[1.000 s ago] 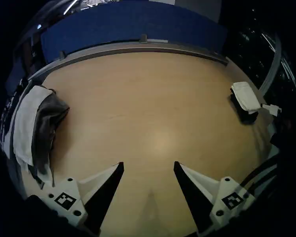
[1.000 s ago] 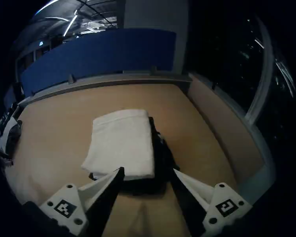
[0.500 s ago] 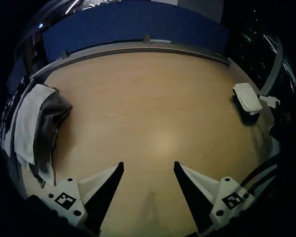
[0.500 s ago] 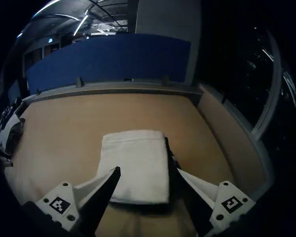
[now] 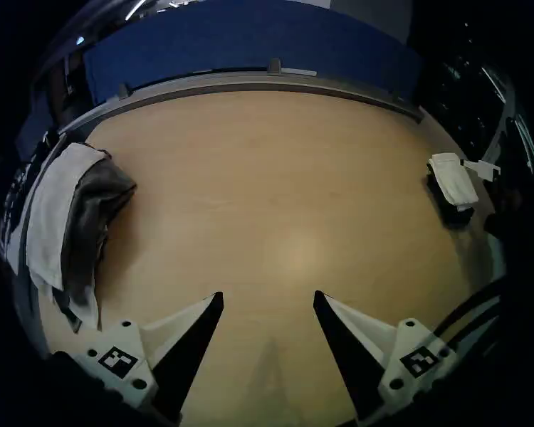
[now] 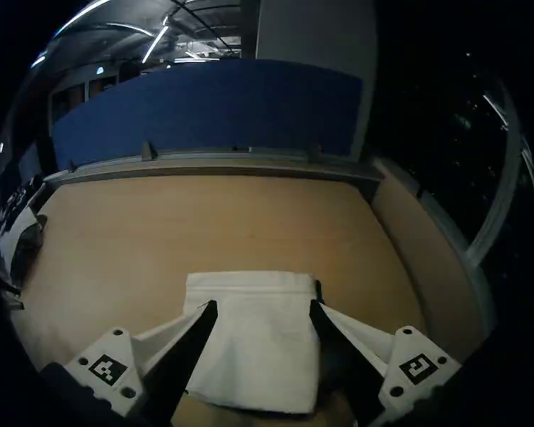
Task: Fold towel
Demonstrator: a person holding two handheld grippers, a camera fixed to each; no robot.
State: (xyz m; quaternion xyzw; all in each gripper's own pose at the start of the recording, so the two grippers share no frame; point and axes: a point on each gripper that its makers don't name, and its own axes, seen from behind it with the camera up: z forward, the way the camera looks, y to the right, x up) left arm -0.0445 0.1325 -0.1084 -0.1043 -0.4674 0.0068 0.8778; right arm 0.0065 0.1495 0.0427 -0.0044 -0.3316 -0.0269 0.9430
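Near right table (image 5: 281, 178) edge | folded towel (image 6: 260, 356) sits on dark stack (image 5: 446, 210), parked apart from left pile (image 5: 67, 213) | right gripper (image 6: 263, 304) spread, straddling it, not pinching | left gripper (image 5: 267, 293) spread, idle mid-table, I judge.

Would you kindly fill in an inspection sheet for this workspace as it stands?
Surface: wooden table, bare in the middle.
Job's things: folded white towel lying on something dark; loose white and grey towels at the opposite side of the table.
Clutter: nothing seen.
Grippers: left gripper open over bare wood; right gripper open, astride the folded white towel.
Cables: nothing clearly seen.
Surroundings: blue partition behind the table.
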